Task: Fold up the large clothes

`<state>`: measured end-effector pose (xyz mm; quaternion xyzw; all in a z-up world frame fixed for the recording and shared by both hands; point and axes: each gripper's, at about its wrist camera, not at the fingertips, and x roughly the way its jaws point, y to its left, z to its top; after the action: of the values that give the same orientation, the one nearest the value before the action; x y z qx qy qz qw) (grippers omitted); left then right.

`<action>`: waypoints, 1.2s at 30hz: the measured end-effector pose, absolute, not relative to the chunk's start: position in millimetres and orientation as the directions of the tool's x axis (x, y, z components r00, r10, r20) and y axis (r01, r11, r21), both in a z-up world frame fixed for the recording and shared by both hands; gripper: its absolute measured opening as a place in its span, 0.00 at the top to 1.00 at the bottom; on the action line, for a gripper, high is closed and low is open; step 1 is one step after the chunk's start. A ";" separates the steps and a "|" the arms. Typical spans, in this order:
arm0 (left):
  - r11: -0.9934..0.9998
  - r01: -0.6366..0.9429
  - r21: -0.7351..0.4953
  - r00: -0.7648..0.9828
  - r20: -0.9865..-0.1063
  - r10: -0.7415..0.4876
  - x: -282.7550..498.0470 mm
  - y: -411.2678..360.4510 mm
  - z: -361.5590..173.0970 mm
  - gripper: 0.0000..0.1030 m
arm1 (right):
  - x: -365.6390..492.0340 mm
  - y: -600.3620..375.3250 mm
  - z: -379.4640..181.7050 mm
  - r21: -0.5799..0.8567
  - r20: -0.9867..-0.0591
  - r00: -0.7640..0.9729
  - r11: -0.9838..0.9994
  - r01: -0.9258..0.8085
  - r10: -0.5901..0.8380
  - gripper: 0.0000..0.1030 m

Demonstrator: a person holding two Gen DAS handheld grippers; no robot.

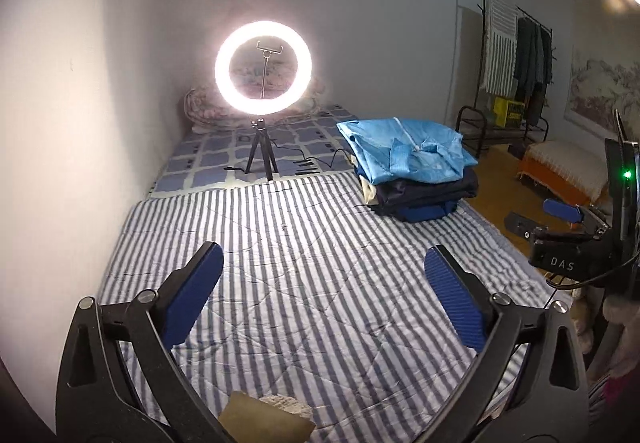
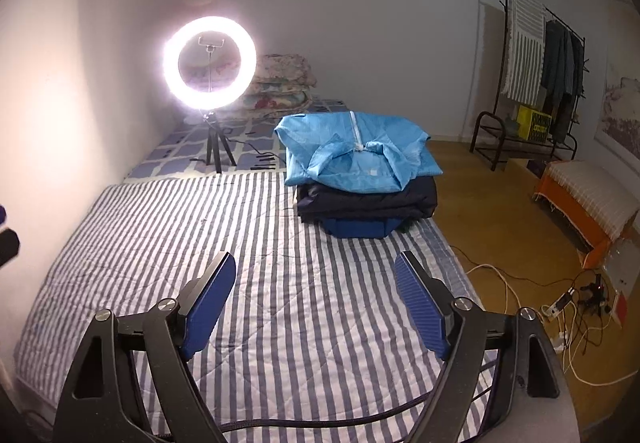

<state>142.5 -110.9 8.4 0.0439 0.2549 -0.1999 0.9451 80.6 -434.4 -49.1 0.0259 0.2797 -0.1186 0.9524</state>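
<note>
Striped blue-and-white bedding (image 2: 280, 283) covers the near part of a bed pushed against a pale wall, with a blue checked sheet (image 1: 224, 155) beyond it.

The left gripper (image 1: 324, 263) stands with its blue-padded fingers (image 1: 192, 299) spread wide and nothing between them but bare striped cover. The right gripper (image 2: 316, 275) is likewise spread apart and holds nothing; in the left wrist view it also shows at the far right edge, partly cut off.

Ahead of both grippers and to their right sits a stack of folded clothes (image 2: 364, 203), close to the bed's right edge. On top lies a light blue garment (image 2: 360, 155), folded into a rough rectangle whose long side runs across the bed; its collar faces the right gripper and its white zipper runs away from the gripper toward the far wall. Under it are a dark navy garment (image 2: 368, 203) and a brighter blue one (image 2: 356, 229), only their edges showing, so their shapes cannot be made out. A pale layer peeks out at the stack's left side in the left wrist view.

Ahead and left of the grippers, a lit ring light (image 2: 210, 63) on a small tripod glares and washes out the folded quilts (image 2: 284, 83) behind it. Far right stand a clothes rack (image 2: 536, 83) and an orange bench (image 2: 588, 203); cables (image 2: 560, 315) tangle on the floor.
</note>
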 end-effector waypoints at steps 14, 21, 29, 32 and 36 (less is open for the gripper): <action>0.926 0.372 -0.058 0.764 -0.547 -0.341 144.9 -101.4 -5.9 0.00 | 72.5 -415.4 -54.4 -0.039 -0.533 0.820 0.974 0.222 -0.208 0.20; 0.928 0.371 -0.049 0.766 -0.549 -0.335 142.9 -102.3 -9.4 0.00 | 74.4 -422.8 -56.6 -0.030 -0.541 0.813 0.972 0.235 -0.213 0.20; 0.926 0.375 -0.037 0.764 -0.554 -0.331 141.0 -107.4 -11.5 0.00 | 74.0 -422.7 -57.6 -0.045 -0.544 0.811 0.973 0.227 -0.214 0.20; 0.925 0.378 -0.027 0.762 -0.559 -0.328 141.0 -109.8 -13.3 0.00 | 73.5 -421.5 -57.5 -0.049 -0.546 0.811 0.974 0.222 -0.212 0.20; 0.926 0.376 -0.011 0.766 -0.558 -0.318 140.0 -111.6 -14.8 0.00 | 73.7 -420.6 -57.4 -0.050 -0.546 0.811 0.975 0.217 -0.209 0.20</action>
<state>140.0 -111.6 -14.8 0.0508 0.2874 -0.1849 0.9384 73.7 -420.6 -57.4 0.0073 0.2860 -0.1119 0.9517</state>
